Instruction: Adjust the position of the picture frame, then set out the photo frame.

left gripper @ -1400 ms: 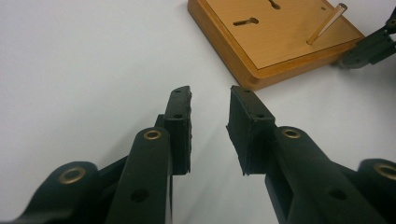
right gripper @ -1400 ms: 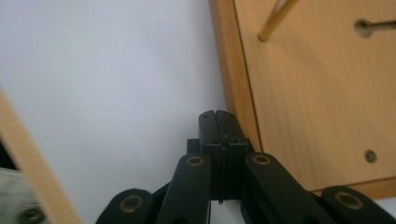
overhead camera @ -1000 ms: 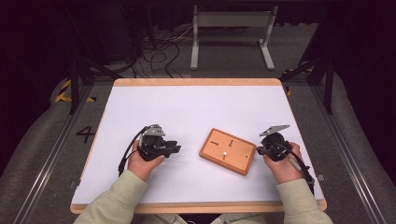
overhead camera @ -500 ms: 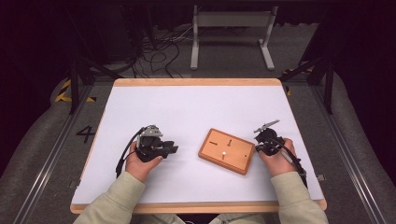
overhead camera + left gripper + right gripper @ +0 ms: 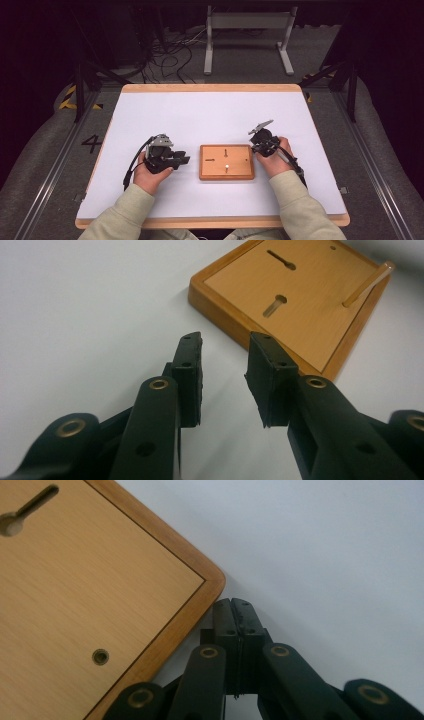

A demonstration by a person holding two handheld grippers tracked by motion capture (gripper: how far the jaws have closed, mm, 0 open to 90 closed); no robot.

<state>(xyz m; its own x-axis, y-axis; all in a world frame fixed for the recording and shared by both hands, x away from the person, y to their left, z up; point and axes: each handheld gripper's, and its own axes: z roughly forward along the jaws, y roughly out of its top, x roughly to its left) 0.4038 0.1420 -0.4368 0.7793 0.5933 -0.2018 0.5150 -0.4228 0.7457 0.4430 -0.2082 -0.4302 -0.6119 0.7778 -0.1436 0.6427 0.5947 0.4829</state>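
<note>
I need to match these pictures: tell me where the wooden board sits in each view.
High view: wooden board at lower centre, between the two hands.
Left gripper view: upper right, beyond the open jaws.
Right gripper view: left side, its corner by the shut jaws.
Shared landmark: the keyhole slot.

In the high view, even light from above falls brightly on the white table [image 5: 210,115], while the floor and the room around it sink into near black. Shadows on the tabletop are faint and short. The picture is soft and grainy, so the slots in the wooden board [image 5: 226,161] read only as dark marks. In the left gripper view the jaws are sharp and matte without glare, the board's [image 5: 300,305] far corner blurs, and a pale haze, perhaps overexposure, washes the top right. The right gripper view is evenly lit, with a soft shadow along the board's [image 5: 90,590] edge.
</note>
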